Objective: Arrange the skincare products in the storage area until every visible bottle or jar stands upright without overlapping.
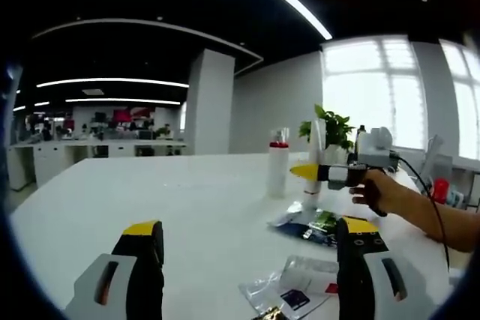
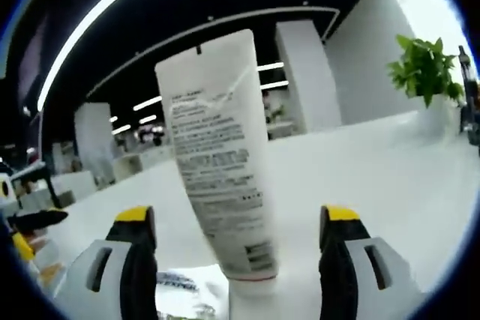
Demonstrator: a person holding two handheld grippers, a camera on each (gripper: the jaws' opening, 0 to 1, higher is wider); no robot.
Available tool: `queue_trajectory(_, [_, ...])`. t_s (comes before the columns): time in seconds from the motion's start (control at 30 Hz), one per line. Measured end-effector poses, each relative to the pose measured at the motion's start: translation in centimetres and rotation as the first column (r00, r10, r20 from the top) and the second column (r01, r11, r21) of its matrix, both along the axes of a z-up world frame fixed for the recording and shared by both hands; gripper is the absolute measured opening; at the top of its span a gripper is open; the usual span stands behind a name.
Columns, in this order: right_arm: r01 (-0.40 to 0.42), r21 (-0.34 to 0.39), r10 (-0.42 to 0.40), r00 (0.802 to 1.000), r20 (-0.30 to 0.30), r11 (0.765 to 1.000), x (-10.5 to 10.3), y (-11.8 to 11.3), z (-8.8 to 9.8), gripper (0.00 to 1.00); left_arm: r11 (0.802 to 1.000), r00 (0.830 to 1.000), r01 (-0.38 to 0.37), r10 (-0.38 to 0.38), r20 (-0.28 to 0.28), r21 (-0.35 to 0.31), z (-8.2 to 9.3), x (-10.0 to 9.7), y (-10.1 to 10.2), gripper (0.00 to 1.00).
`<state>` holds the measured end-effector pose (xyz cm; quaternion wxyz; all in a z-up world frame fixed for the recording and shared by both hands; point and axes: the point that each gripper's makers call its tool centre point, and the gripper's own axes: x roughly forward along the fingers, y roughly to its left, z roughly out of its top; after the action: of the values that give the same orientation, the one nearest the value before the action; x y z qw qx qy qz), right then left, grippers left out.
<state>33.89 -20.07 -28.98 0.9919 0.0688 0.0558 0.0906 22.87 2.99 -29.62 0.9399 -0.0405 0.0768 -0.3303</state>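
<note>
Left gripper (image 1: 251, 249): jaws wide apart, holding nothing, hovering over the white bench (image 1: 187, 200) with flat sachets (image 1: 311, 224) and a clear packet (image 1: 296, 290) lying ahead of it. Right gripper (image 2: 236, 241): jaws spread either side of the white tube (image 2: 217, 155), not touching it; the tube stands cap-down on the bench, leaning slightly, printed text facing the camera, contents not visible. In the left gripper view the same tube (image 1: 315, 159) stands just right of a clear bottle with a red band (image 1: 278, 161), both upright, with a potted plant (image 1: 330, 129) behind them.
</note>
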Motion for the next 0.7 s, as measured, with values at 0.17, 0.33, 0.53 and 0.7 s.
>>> queue_trajectory(0.17, [0.04, -0.109, -0.045, 0.998, -0.041, 0.993, -0.2, -0.8, -0.9, 1.0, 1.0, 1.0, 0.001, -0.001, -0.003, 0.008, -0.1, 0.0, 0.0, 0.99])
queue_trajectory(0.33, [0.065, -0.145, -0.07, 0.997, -0.031, 0.987, -0.2, -1.2, -0.6, 1.0, 1.0, 1.0, 0.001, -0.001, -0.009, 0.016, -0.3, -0.1, 0.1, 0.99])
queue_trajectory(0.53, [0.108, -0.112, -0.111, 0.994, -0.023, 0.988, -0.9, -2.1, 0.2, 1.0, 1.0, 1.0, -0.009, 0.009, -0.009, 0.014, -0.3, 0.1, 0.4, 0.99])
queue_trajectory(0.7, [0.09, -0.141, -0.096, 0.995, -0.031, 0.986, -2.5, -2.1, 1.9, 1.0, 1.0, 1.0, -0.005, 0.004, -0.018, -0.005, -0.2, 0.3, 0.4, 0.98])
